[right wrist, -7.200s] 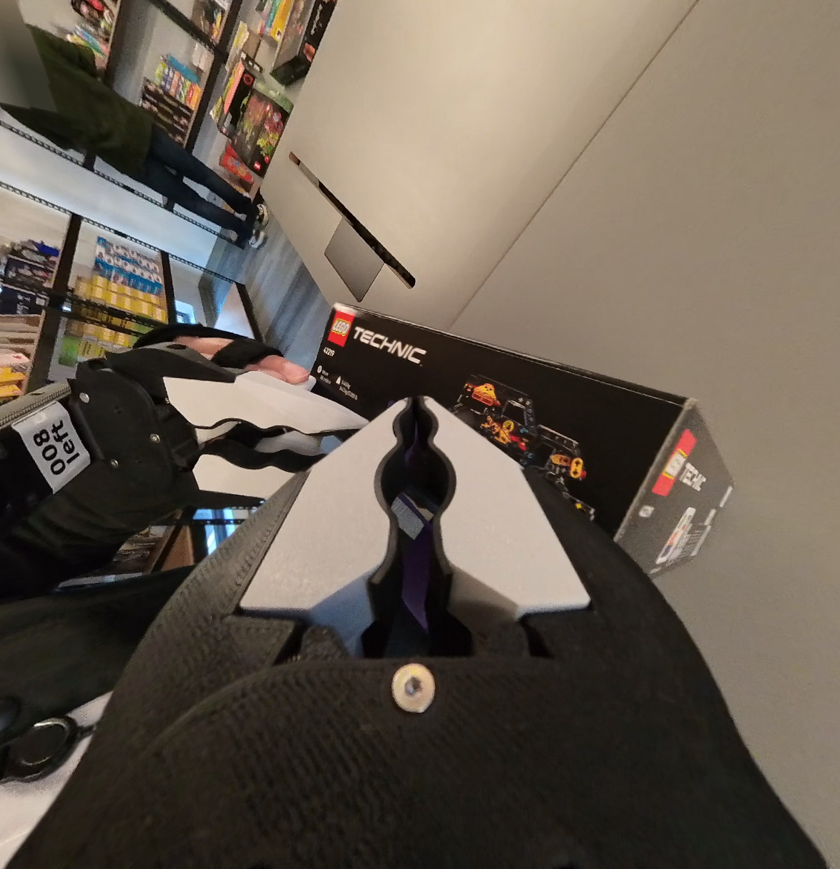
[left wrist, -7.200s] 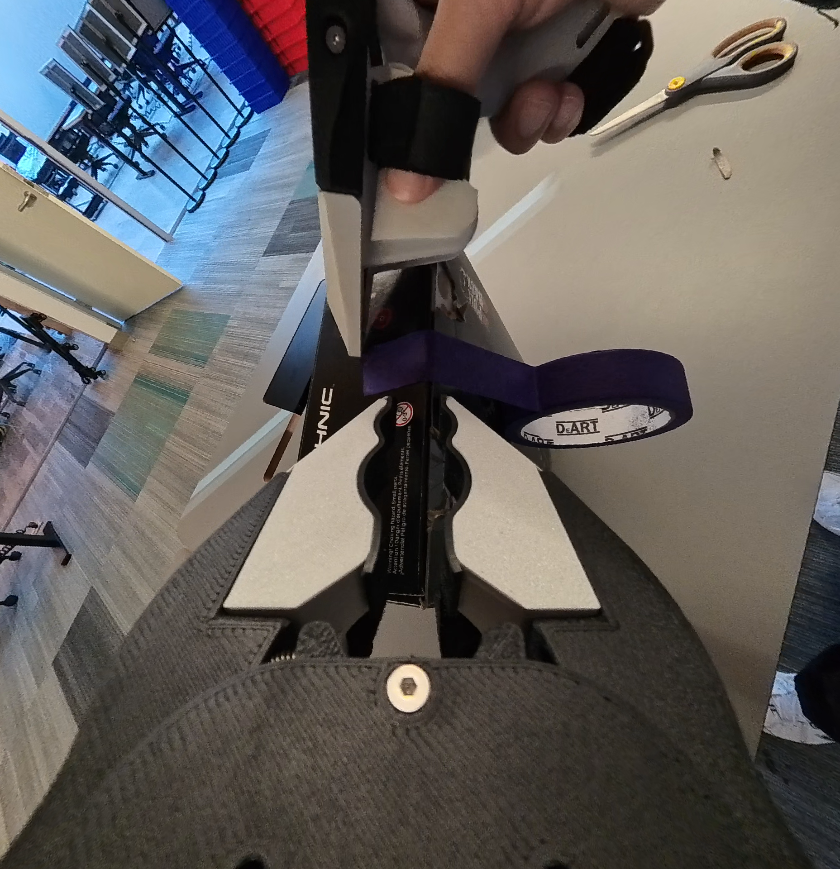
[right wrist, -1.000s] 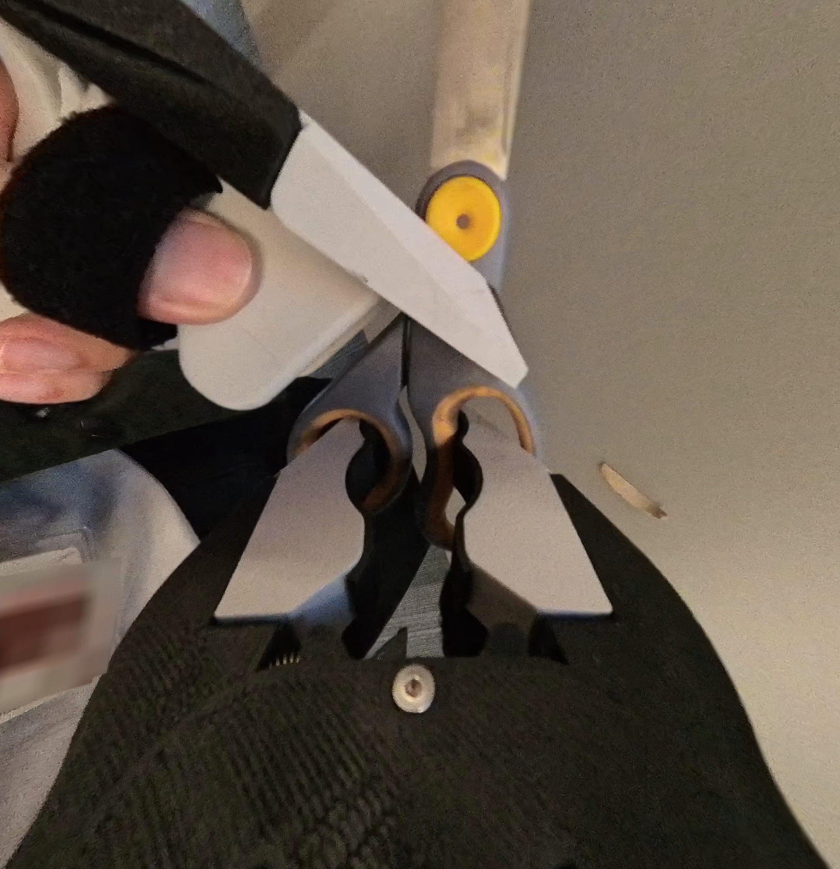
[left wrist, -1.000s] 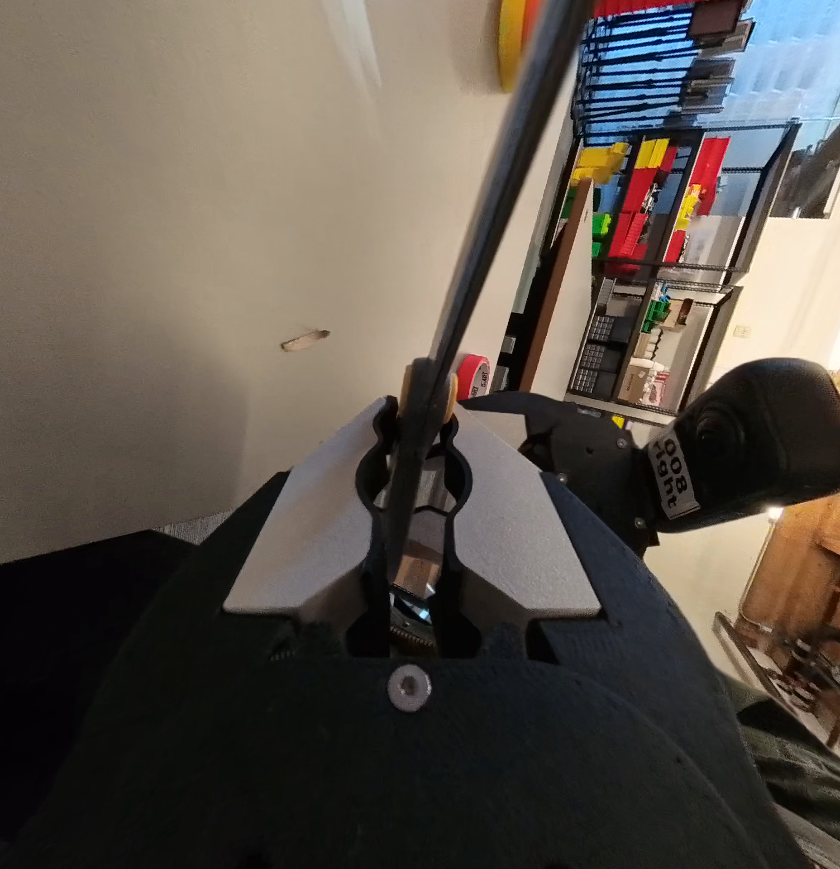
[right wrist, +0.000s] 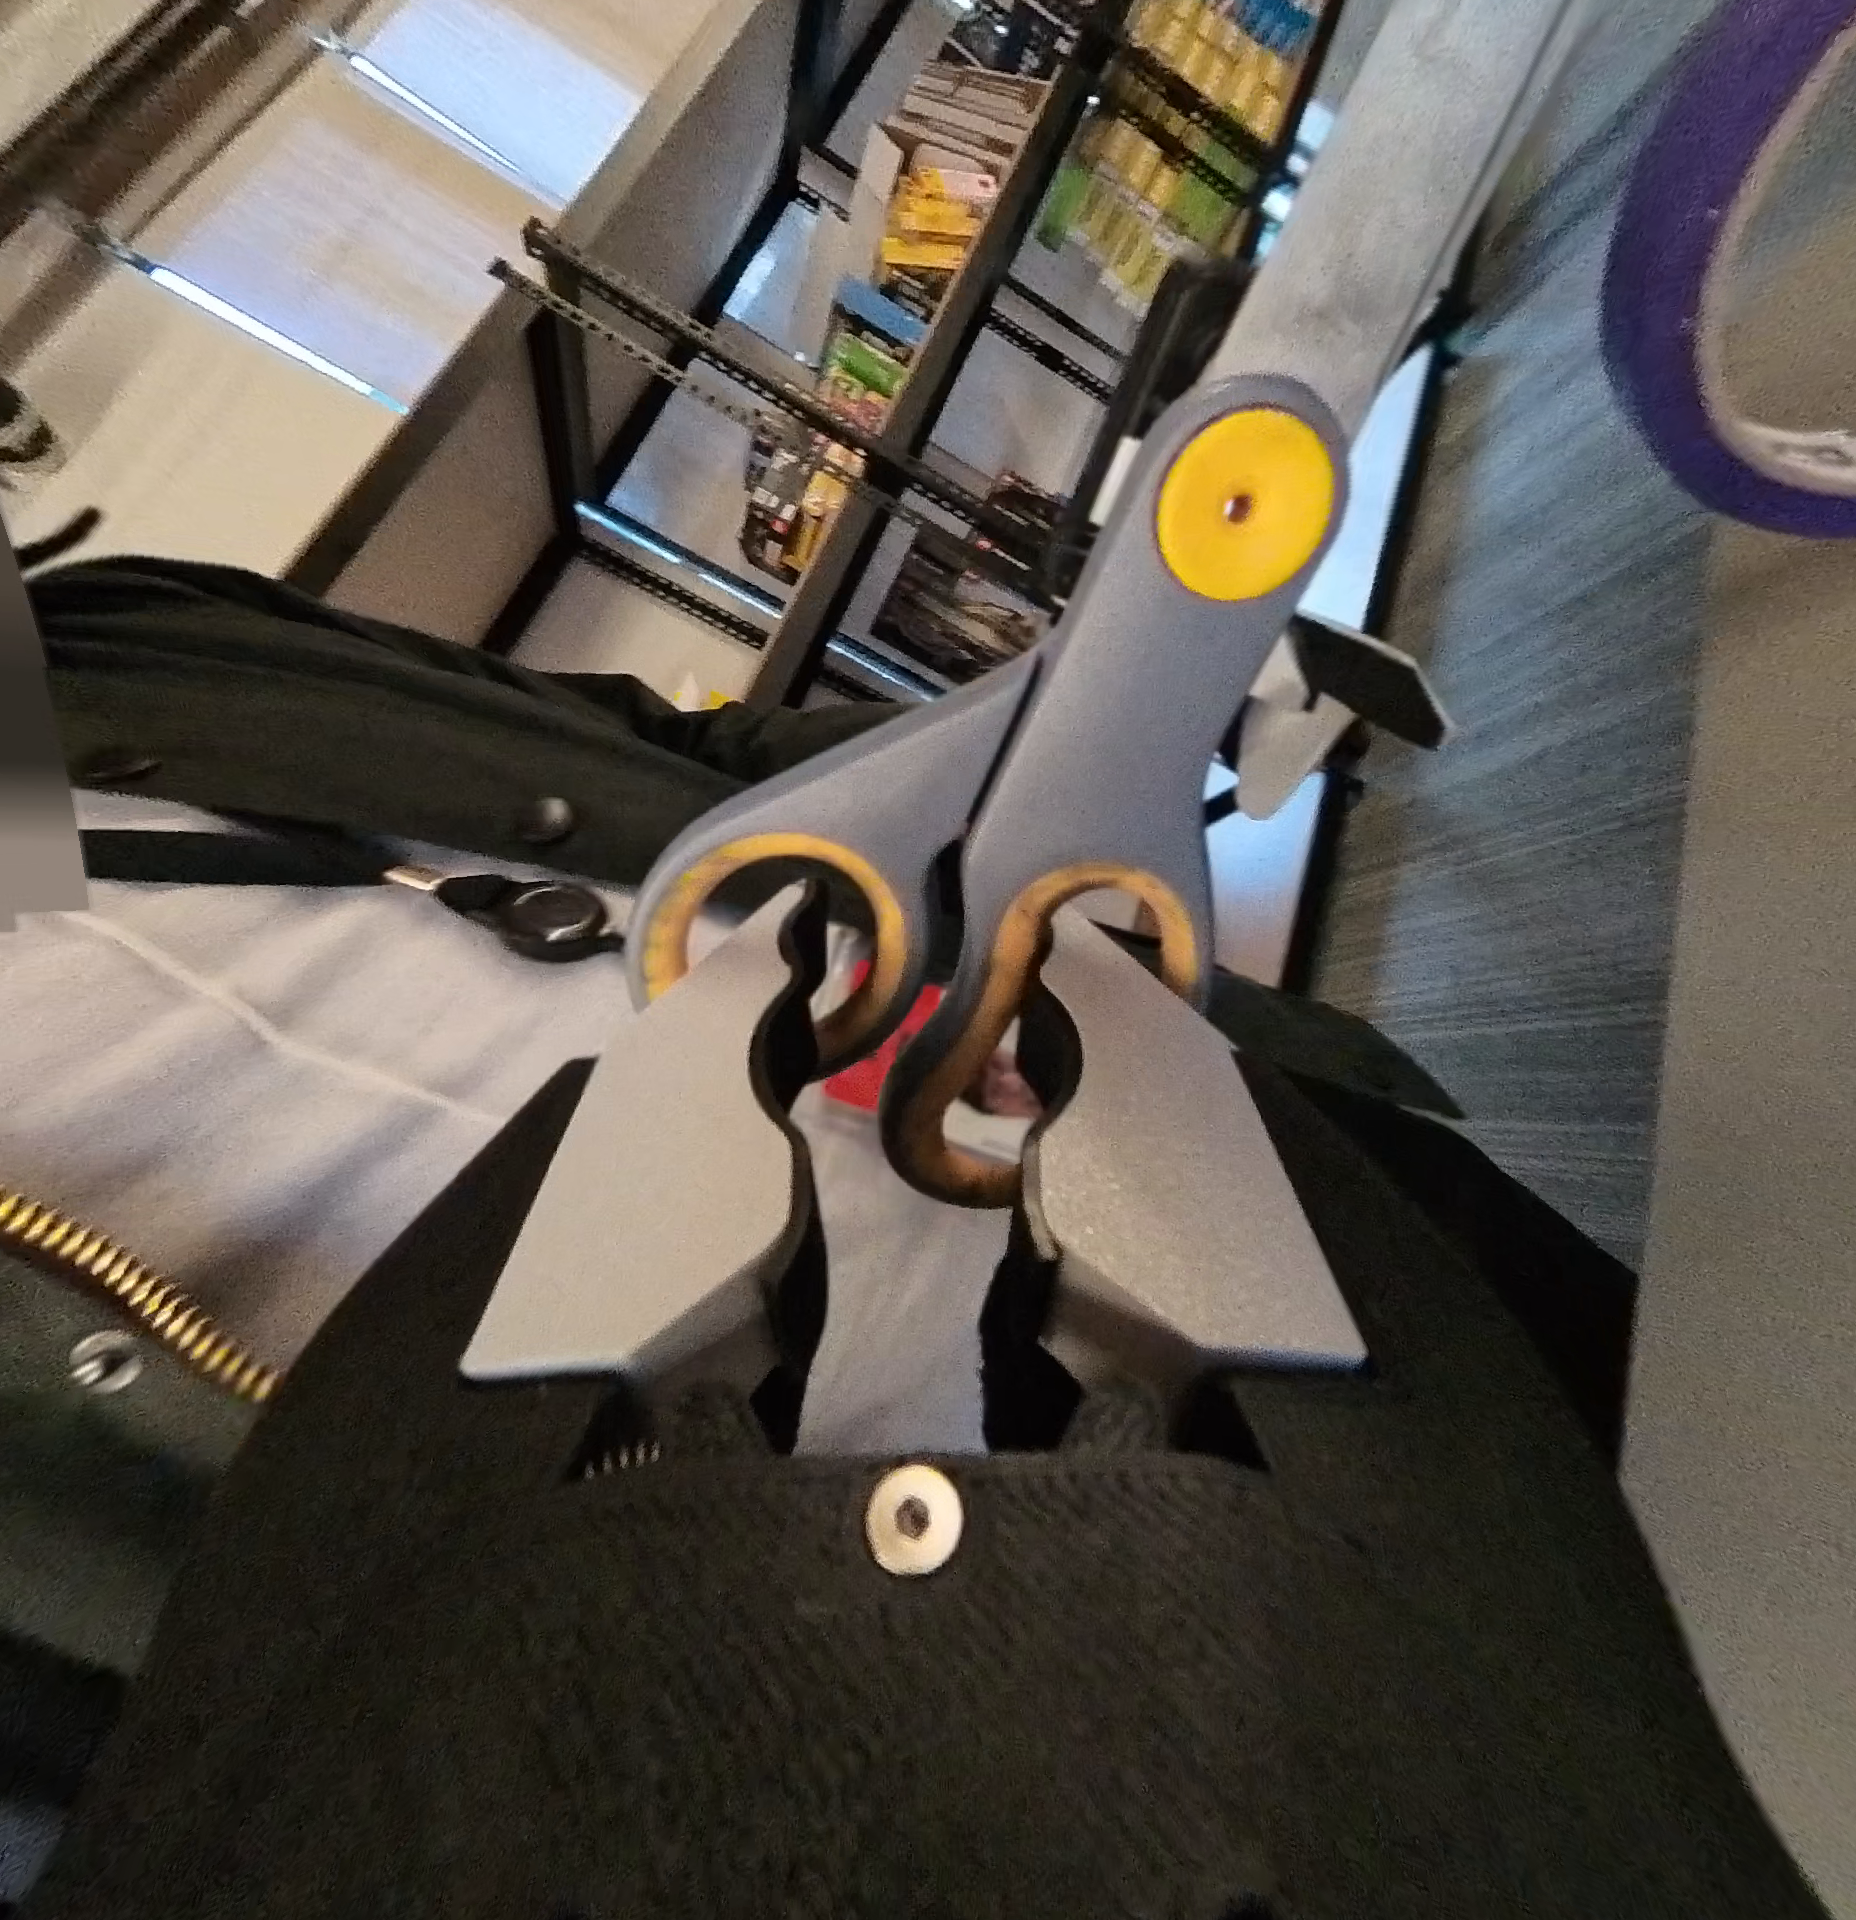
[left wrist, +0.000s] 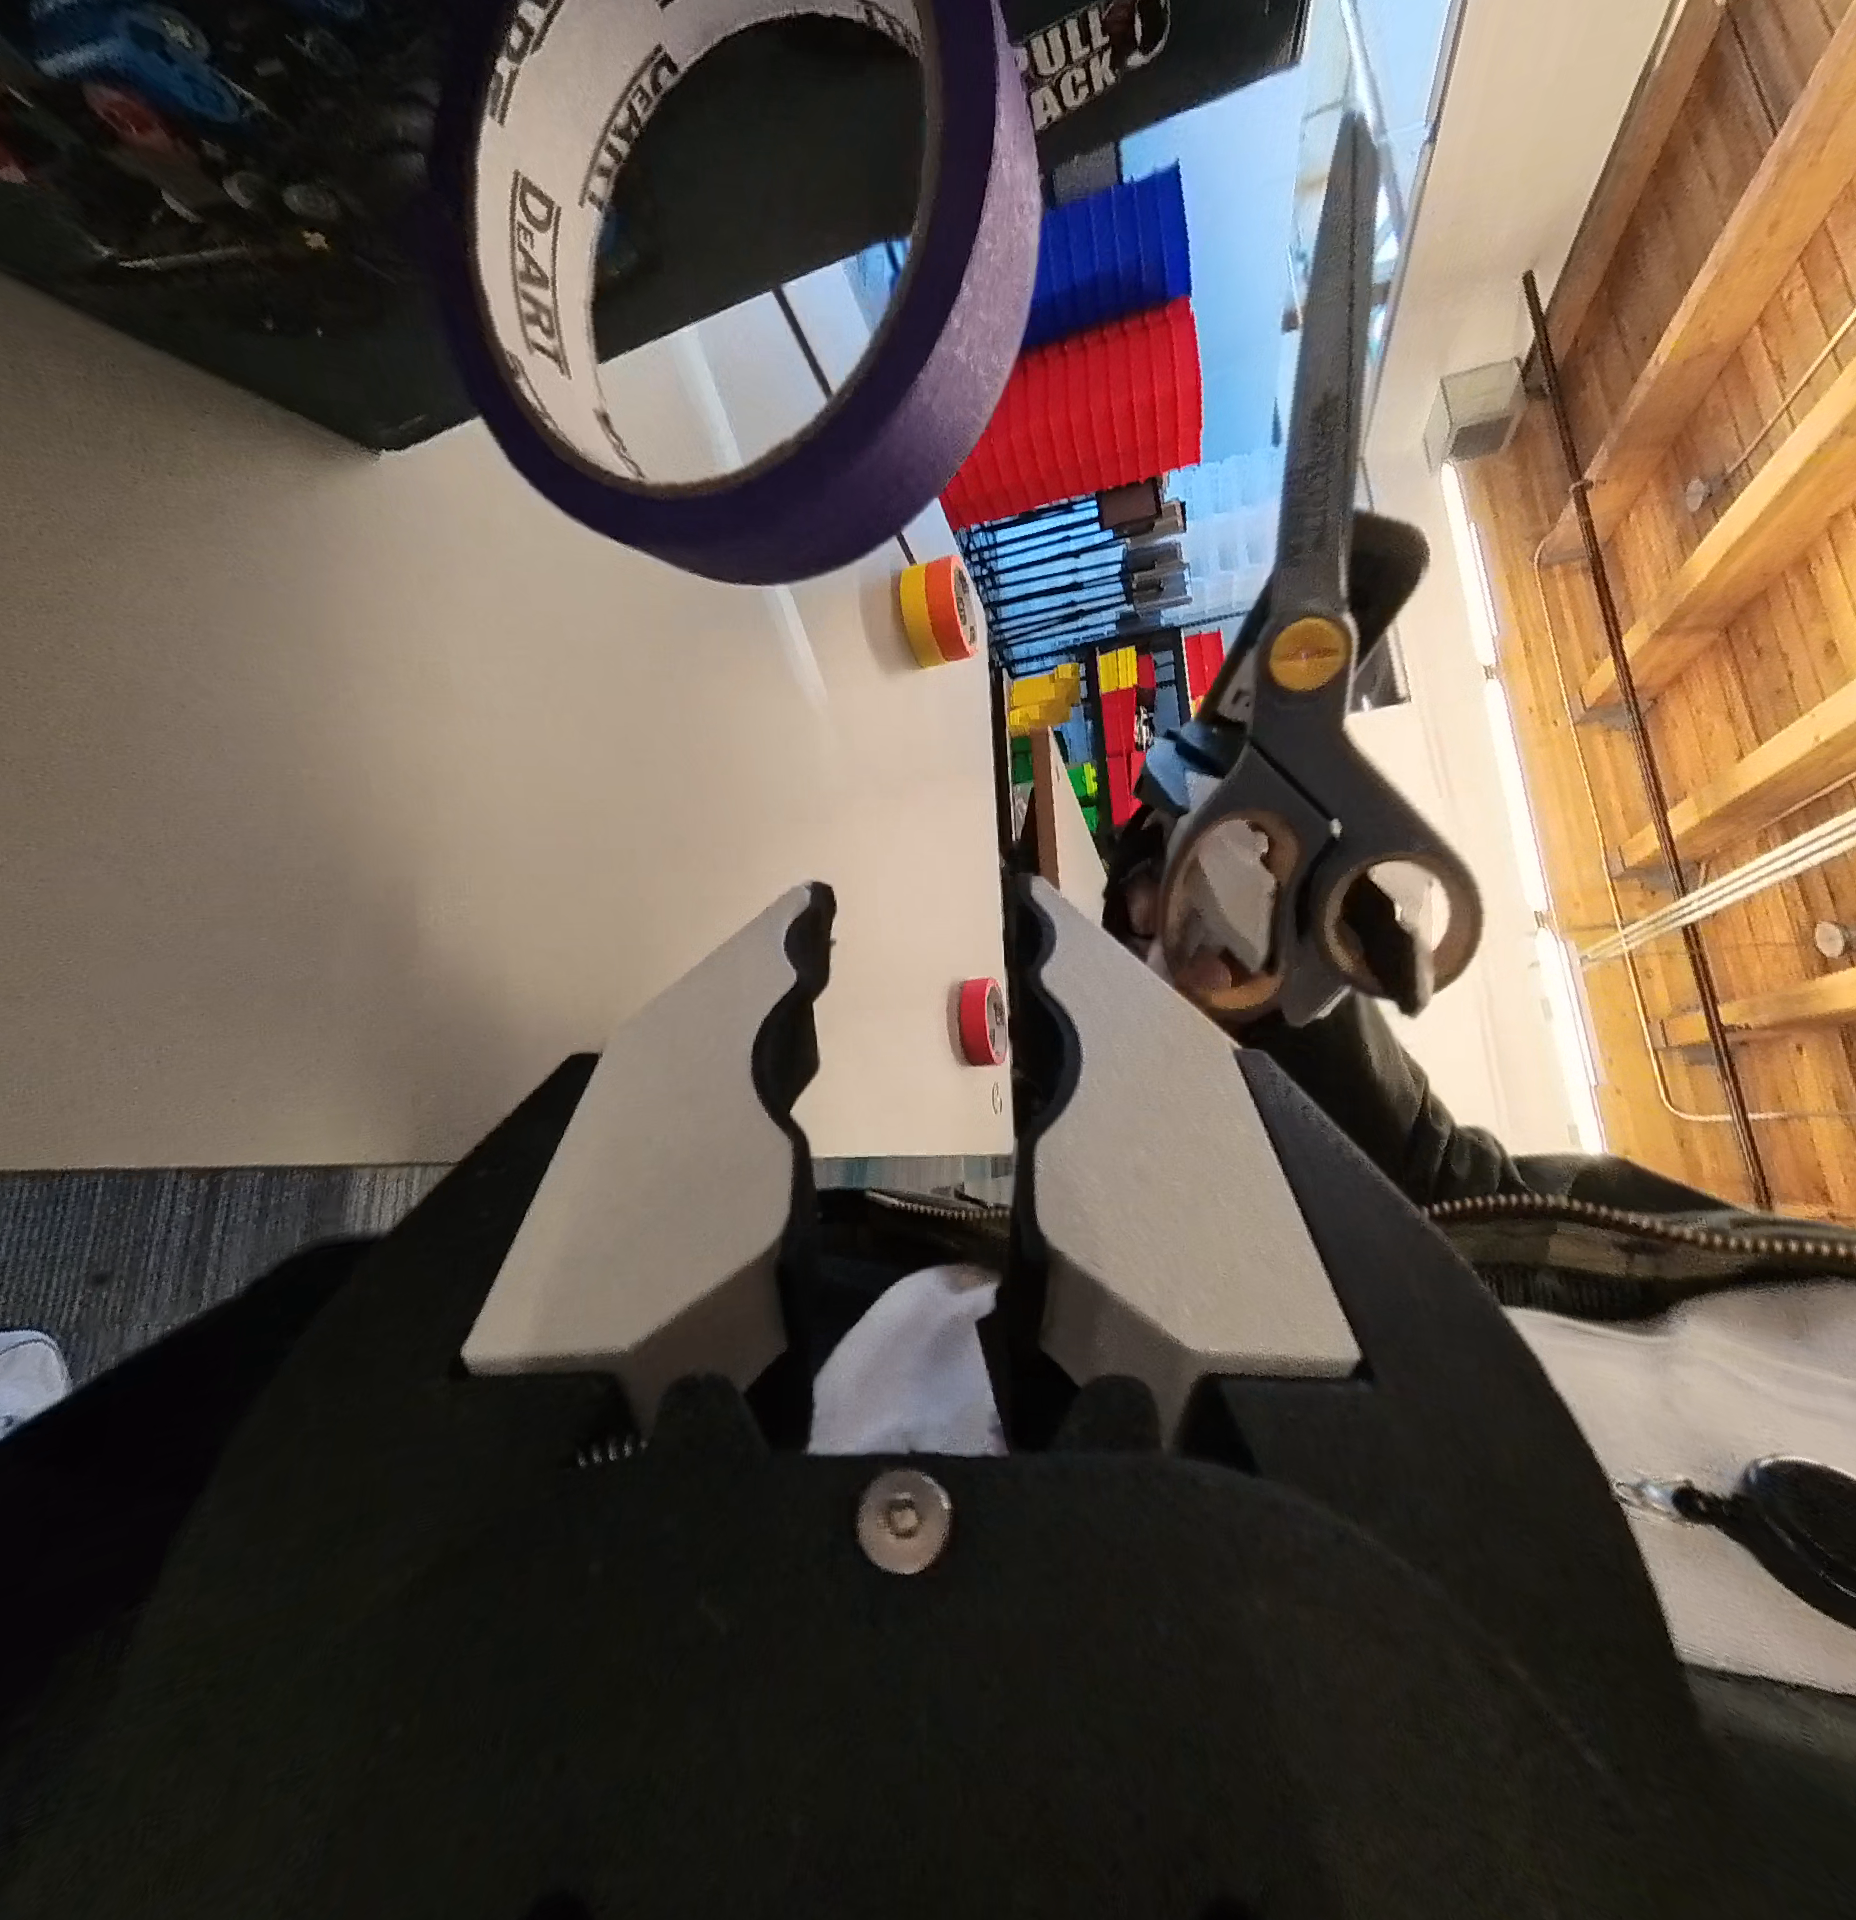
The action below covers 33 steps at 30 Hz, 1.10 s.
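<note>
- Left tool (left wrist: 919,904): fingers spread, nothing between them. It is nearest the pale table (left wrist: 384,779), whose edge runs just beyond the fingertips.
- Right tool (right wrist: 934,914): fingers parted, one threaded through each orange-lined handle loop of the grey scissors with the yellow pivot (right wrist: 1142,727). The scissors hang on the fingers by their loops, blades together and pointing away, and are not pinched.
- In the left wrist view the scissors (left wrist: 1308,790) sit right of the left tool, clear of it and off the table.
- Purple roll of masking tape (left wrist: 965,395): raised above the table before a black printed box (left wrist: 176,208). What holds it up cannot be told.
- Farther along the table edge: a small red tape roll (left wrist: 981,1021), then a yellow-and-orange roll (left wrist: 939,611).
</note>
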Motion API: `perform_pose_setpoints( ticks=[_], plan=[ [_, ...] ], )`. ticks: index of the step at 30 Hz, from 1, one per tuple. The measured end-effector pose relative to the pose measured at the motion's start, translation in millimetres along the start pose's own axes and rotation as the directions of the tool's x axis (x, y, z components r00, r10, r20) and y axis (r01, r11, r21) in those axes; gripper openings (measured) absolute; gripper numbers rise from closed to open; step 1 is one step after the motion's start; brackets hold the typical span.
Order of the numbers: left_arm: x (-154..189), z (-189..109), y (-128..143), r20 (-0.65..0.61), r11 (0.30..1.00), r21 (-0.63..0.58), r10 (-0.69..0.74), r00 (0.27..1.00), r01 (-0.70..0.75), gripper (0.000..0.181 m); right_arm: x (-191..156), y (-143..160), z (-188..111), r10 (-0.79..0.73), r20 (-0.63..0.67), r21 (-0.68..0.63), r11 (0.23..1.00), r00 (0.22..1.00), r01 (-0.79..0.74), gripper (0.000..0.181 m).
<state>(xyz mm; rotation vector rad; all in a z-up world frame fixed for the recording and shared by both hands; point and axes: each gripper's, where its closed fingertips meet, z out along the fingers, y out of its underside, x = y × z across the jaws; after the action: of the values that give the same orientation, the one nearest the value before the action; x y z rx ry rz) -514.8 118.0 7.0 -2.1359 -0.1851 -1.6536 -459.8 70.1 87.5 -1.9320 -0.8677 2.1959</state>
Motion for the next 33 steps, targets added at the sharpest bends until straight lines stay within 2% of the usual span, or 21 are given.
perform_pose_setpoints(
  ticks=[3, 9, 14, 21, 24, 33],
  plan=[
    [-7, -10, 3, 0.000, 1.000, -0.024, -0.011, 1.000, 0.011, 0.033, -11, -6, 11, 0.005, 0.098, 0.008, 1.000, 0.995, -0.005, 0.028],
    [-21, -16, 3, 0.029, 0.998, -0.006, -0.070, 0.997, 0.070, 0.032, -5, -1, 16, 0.055, 0.114, -0.040, 0.998, 0.992, -0.051, 0.034],
    [-12, 2, 8, 0.025, 0.994, 0.029, -0.106, 0.994, 0.106, 0.032, 5, 1, -4, 0.085, 0.078, -0.061, 0.995, 0.993, -0.080, 0.035],
    [4, 37, 24, -0.015, 0.984, 0.109, -0.142, 0.990, 0.143, 0.033, -3, 19, -40, 0.084, 0.057, -0.132, 0.988, 0.995, -0.075, 0.036],
    [12, 48, 30, 0.003, 0.987, 0.115, -0.109, 0.994, 0.108, 0.033, -6, 28, -51, 0.078, 0.051, -0.173, 0.983, 0.996, -0.068, 0.036],
    [20, 42, 36, 0.026, 0.972, 0.210, -0.114, 0.993, 0.106, 0.032, -9, 36, -59, 0.119, 0.095, -0.254, 0.963, 0.988, -0.091, 0.036]
  ],
)
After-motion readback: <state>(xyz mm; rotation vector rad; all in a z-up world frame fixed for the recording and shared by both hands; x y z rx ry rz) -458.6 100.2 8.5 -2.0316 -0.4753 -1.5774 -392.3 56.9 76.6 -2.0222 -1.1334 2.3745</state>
